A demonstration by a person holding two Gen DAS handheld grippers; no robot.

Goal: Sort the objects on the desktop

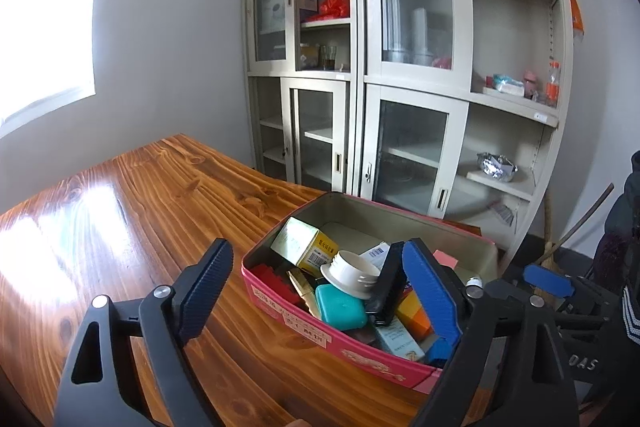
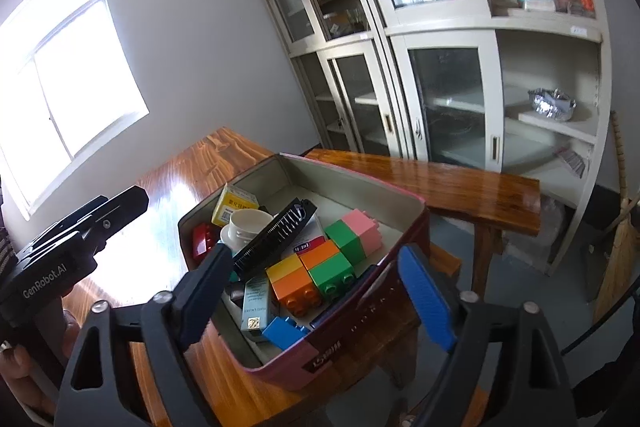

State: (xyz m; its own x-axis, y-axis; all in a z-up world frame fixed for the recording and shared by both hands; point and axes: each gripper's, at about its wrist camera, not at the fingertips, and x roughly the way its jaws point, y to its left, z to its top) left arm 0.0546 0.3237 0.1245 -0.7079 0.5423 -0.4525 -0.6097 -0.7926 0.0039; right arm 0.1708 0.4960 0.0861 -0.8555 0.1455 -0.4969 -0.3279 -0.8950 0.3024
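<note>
A pink tin box [image 1: 280, 301] stands near the wooden table's corner, packed with small items. Among them are a white screw lid [image 1: 352, 273], a teal case [image 1: 340, 307], a yellow carton [image 1: 308, 245] and a black comb [image 2: 280, 231]. Orange, green and pink building blocks [image 2: 332, 271] and a blue block [image 2: 284, 331] fill its near end. My left gripper [image 1: 320, 267] is open, its fingers spread just before the tin and nothing between them. My right gripper [image 2: 318, 263] is open too, straddling the tin's near corner [image 2: 340, 351] without touching it.
The wooden table [image 1: 140, 207] stretches left toward a bright window. A wooden bench [image 2: 440, 183] stands behind the tin. Beige glass-door cabinets [image 1: 400, 87] line the back wall, and a broom [image 2: 620, 247] leans at the right. A hand holds the left gripper's body [image 2: 80, 239].
</note>
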